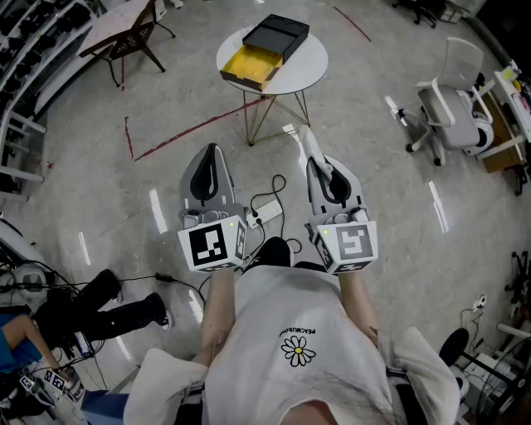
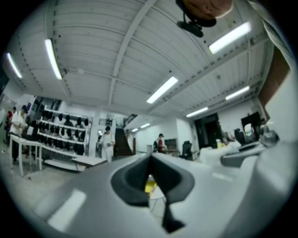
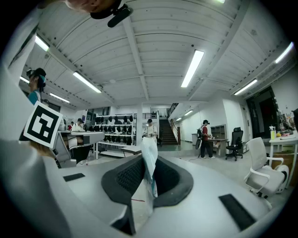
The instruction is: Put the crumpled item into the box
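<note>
An open box [image 1: 264,51] with a yellow inside and a black lid lies on a small round white table [image 1: 311,68] ahead of me. My right gripper [image 1: 319,163] is shut on a crumpled white item [image 1: 308,143], which sticks out past the jaw tips toward the table. In the right gripper view the crumpled white item [image 3: 149,158] stands pinched upright between the jaws of the right gripper [image 3: 147,183]. My left gripper [image 1: 212,153] is held level beside it, shut, with nothing in it. In the left gripper view, a yellow patch of the box [image 2: 150,186] shows below the left gripper's [image 2: 150,160] closed tips.
A white office chair [image 1: 452,108] stands at the right. A power strip with a black cable [image 1: 265,212] lies on the floor between the grippers. A folding table [image 1: 124,25] is at the far left, and a seated person's legs [image 1: 108,311] reach in at lower left.
</note>
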